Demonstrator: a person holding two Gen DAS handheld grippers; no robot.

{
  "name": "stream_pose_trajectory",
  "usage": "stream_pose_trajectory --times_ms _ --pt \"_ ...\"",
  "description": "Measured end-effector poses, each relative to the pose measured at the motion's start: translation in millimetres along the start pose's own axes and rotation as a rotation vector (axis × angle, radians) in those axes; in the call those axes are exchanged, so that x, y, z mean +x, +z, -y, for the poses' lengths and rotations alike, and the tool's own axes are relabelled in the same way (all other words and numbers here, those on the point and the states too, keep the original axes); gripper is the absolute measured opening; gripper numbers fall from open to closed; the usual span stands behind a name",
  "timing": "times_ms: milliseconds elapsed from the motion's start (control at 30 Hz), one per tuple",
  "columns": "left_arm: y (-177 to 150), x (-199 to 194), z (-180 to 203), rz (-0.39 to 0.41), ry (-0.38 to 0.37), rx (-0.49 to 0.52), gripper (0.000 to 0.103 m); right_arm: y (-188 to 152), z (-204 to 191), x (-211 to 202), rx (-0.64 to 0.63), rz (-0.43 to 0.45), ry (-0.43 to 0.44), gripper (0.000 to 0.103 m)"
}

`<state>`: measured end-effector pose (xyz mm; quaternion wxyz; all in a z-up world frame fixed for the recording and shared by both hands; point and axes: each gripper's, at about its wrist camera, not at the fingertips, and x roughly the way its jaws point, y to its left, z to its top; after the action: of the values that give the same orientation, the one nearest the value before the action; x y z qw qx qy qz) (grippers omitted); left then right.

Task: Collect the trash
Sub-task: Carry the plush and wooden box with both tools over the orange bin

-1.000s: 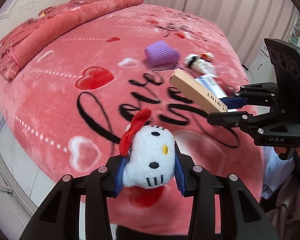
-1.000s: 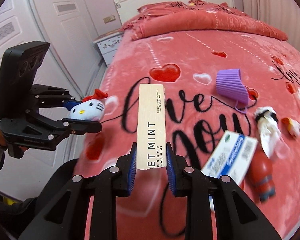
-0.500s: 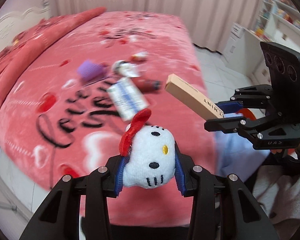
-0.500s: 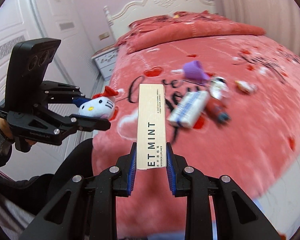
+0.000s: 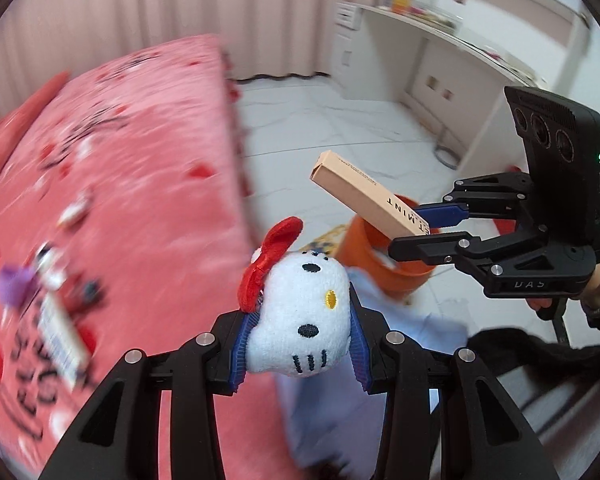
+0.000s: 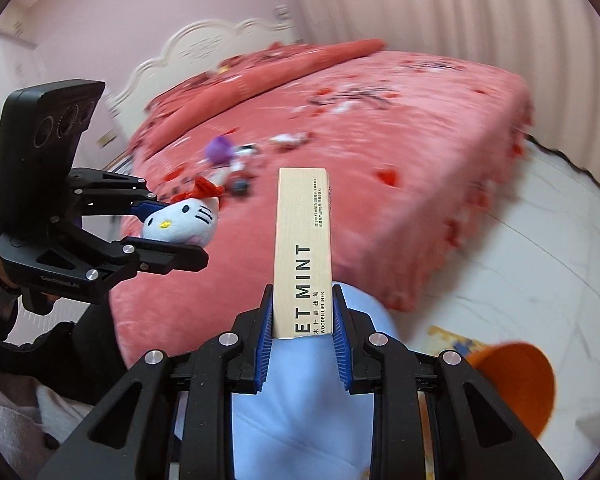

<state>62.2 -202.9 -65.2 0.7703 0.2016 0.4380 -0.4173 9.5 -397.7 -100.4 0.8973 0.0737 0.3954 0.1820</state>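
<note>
left gripper (image 5: 298, 344): jaws clamped on the white cat plush (image 5: 300, 316), blue pads pressed into both sides of its head, red bow up-left
left gripper, right-wrist view (image 6: 168, 236): same grip, plush (image 6: 184, 222) held in the air just off the bed edge
right gripper (image 6: 302, 340): jaws closed on the lower end of the beige lipliner box (image 6: 302, 252), box sticking straight out along the fingers, "ET MINT" print facing camera
right gripper, left-wrist view (image 5: 440, 228): box (image 5: 368, 196) angled up-left, its held end over the orange bin (image 5: 380, 260)
orange bin: on the white tiled floor (image 5: 340, 132) beside the bed; right-wrist view shows it low right (image 6: 516, 380), partly behind the gripper frame
bed (image 6: 380, 160): pink blanket, motion-blurred in both views
left on bed: purple cup (image 6: 220, 148), blue-white packet (image 5: 60, 336), a few small blurred items near them, cannot tell what they are
light blue cloth (image 6: 300, 420): directly under the right gripper, between bed and bin
background: white desk and shelves (image 5: 460, 40) behind the bin, white headboard (image 6: 220, 44), curtains
</note>
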Motion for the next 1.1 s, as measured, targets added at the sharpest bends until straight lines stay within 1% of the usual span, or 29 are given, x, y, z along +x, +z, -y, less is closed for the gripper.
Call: stream_pose_trajectory --times_ms 100,333,467,633,733,967,1033,1100 --pt "25 25 27 -0.016 -0.043 0.076 0.043 -16 34 -24 0.063 0.022 -0.058 0.027" --pt "65 72 80 -0.057 -0.137 0.197 0.043 -53 105 -69 0.199 0.058 -0.175 0.027" --pt "84 103 105 -0.08 -0.192 0.246 0.043 -78 142 -90 0.274 0.068 -0.23 0.027" --pt "93 141 129 -0.122 -0.245 0.278 0.043 -105 182 -100 0.36 0.066 -0.29 0.027" --pt "100 165 138 -0.152 -0.262 0.287 0.043 -115 198 -100 0.403 0.06 -0.307 0.027" --pt "108 196 150 -0.194 -0.266 0.297 0.045 -131 225 -96 0.45 0.043 -0.322 0.027" --pt "110 203 152 -0.196 -0.258 0.298 0.05 -132 227 -95 0.458 0.04 -0.322 0.027" --pt "113 207 156 -0.199 -0.254 0.303 0.051 -134 230 -91 0.465 0.037 -0.323 0.027"
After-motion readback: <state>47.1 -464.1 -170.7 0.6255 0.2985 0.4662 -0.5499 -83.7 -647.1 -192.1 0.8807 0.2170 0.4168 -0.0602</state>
